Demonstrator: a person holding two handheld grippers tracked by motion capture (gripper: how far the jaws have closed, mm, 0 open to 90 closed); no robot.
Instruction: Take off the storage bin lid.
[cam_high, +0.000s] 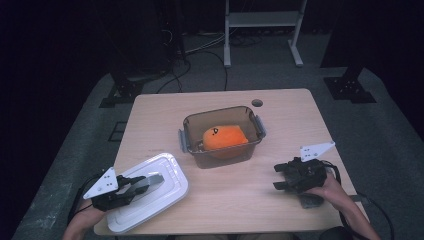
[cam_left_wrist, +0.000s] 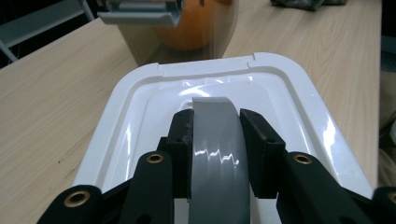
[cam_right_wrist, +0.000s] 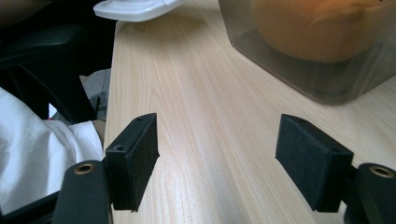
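Nearest the high camera, the person's forearms enter from the bottom edge, each hand carrying a gripper over the worktop (cam_high: 280, 107). Largest of the task's things is the white lid (cam_high: 150, 192), lying at the near left corner of the worktop, slightly overhanging its front edge, with its underside rim and grey handle (cam_left_wrist: 217, 154) facing up. The lid is rectangular with rounded corners, glossy, and has a raised border around a shallow recess. Next is the translucent brown container (cam_high: 222, 135), standing open near the centre of the worktop, well apart from the lid, with grey side latches and an orange plush toy (cam_high: 225, 137) inside. The left gripper (cam_high: 145, 185) has its jaws clenched on the grey handle, both pads pressing its sides. The right gripper (cam_high: 280, 176) rests at the near right, its jaws released and holding nothing, bare worktop between them. Judged step: the lid is grasped and is being picked up for fitting to the container. The next move calls for carrying the lid over the container, aligning its corners with the rim, and lowering it level; the right gripper may need to steady the container wall.
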